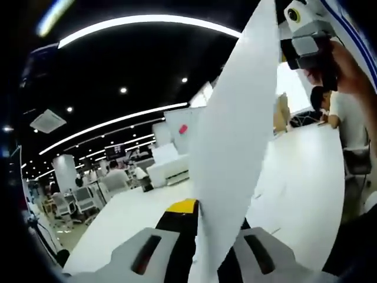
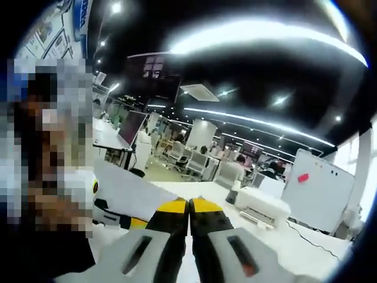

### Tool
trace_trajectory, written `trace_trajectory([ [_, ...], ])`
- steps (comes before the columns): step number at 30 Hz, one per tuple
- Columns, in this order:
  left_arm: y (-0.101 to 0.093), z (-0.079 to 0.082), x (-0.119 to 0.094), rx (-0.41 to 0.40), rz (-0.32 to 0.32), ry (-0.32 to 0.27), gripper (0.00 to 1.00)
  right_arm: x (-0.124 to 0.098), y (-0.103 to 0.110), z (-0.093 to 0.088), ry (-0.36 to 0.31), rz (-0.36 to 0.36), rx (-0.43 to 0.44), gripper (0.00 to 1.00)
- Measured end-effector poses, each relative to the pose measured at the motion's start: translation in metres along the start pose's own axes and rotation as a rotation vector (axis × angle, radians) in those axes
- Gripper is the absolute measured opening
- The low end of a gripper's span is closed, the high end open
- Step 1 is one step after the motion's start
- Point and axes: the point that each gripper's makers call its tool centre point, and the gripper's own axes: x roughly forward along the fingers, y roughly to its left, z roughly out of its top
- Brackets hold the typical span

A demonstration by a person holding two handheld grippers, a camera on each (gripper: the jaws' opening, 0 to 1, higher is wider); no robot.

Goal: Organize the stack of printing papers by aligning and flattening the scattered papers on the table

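A white paper sheet stands upright between the jaws of my left gripper, which is shut on its lower edge. The sheet rises to the top of the left gripper view, where my right gripper meets its upper edge, with a hand behind it. In the right gripper view the yellow-tipped jaws of my right gripper are pressed together. The paper sheet runs from those tips down to the left gripper. Both grippers are lifted above the white table.
A person in a white shirt sits at the table's far right. A white printer and a whiteboard stand on the far side of the table. Office chairs and desks lie beyond.
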Motion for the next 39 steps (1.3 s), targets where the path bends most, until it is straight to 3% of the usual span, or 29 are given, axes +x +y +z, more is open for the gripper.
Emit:
trace_trajectory([
  [9, 0.004, -0.003, 0.001, -0.054, -0.017, 0.004, 0.06, 0.000, -0.001, 0.001, -0.005, -0.005, -0.023, 0.00],
  [13, 0.003, -0.001, -0.001, -0.117, -0.041, -0.015, 0.05, -0.001, -0.001, 0.006, -0.028, -0.008, -0.032, 0.00],
  [18, 0.007, 0.001, -0.002, -0.171, -0.050, -0.032, 0.05, -0.001, -0.008, 0.009, -0.045, -0.044, -0.051, 0.16],
  [21, 0.008, 0.000, -0.003, -0.188, -0.052, -0.036, 0.05, -0.001, -0.012, 0.008, -0.039, -0.053, -0.050, 0.14],
  [31, 0.011, -0.003, -0.007, -0.313, -0.084, -0.044, 0.05, -0.009, -0.030, 0.015, -0.082, -0.126, -0.035, 0.23],
  [39, 0.011, 0.006, -0.012, -0.473, -0.137, -0.083, 0.05, -0.013, -0.038, 0.017, -0.105, -0.155, -0.010, 0.24],
])
